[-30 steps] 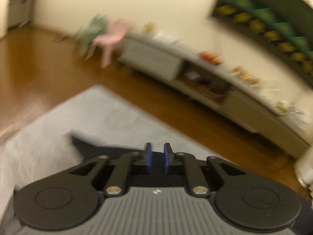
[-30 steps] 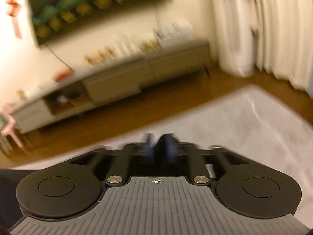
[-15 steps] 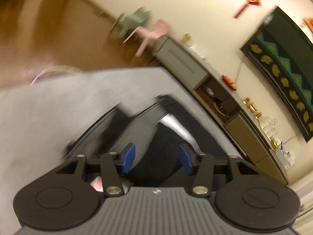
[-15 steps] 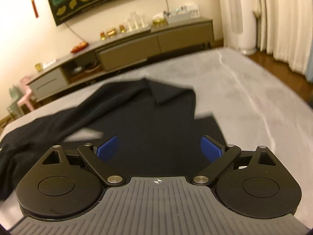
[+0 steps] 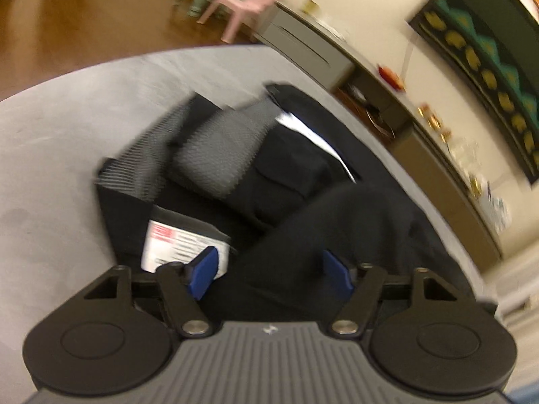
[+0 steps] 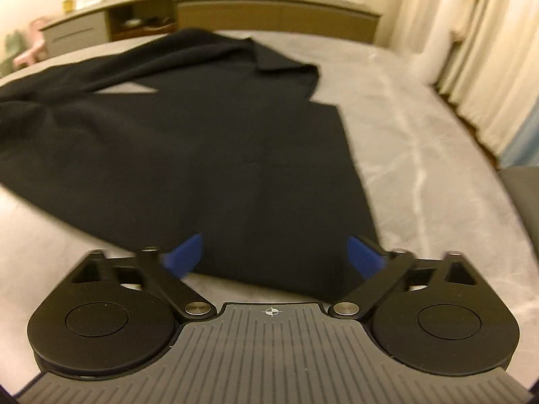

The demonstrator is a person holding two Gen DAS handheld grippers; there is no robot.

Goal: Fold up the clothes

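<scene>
While a black garment point(image 6: 188, 141) lies spread across a pale grey surface point(image 6: 421, 128) that may be a bed or a padded desk, two handheld grippers hover low over it. Seen from the right wrist, the right gripper point(image 6: 274, 256) sits above the near hem of the cloth; its blue fingers point(image 6: 185, 254) stand wide apart with the fabric lying flat beneath them, not pinched. Its jaws have just been closing in a little. Seen from the left wrist, the left gripper point(image 5: 269, 271) is about half open after just parting; a raised fold of the black garment point(image 5: 337, 215) sits between its blue fingers point(image 5: 205, 269), but the blur hides whether they press on it. A white label with red print point(image 5: 168, 245) shows just beside the left finger. Behind the surface runs a long low cabinet point(image 6: 269, 13), with pale curtains point(image 6: 488, 50) at the right and a pink chair point(image 5: 246, 3) beyond.
</scene>
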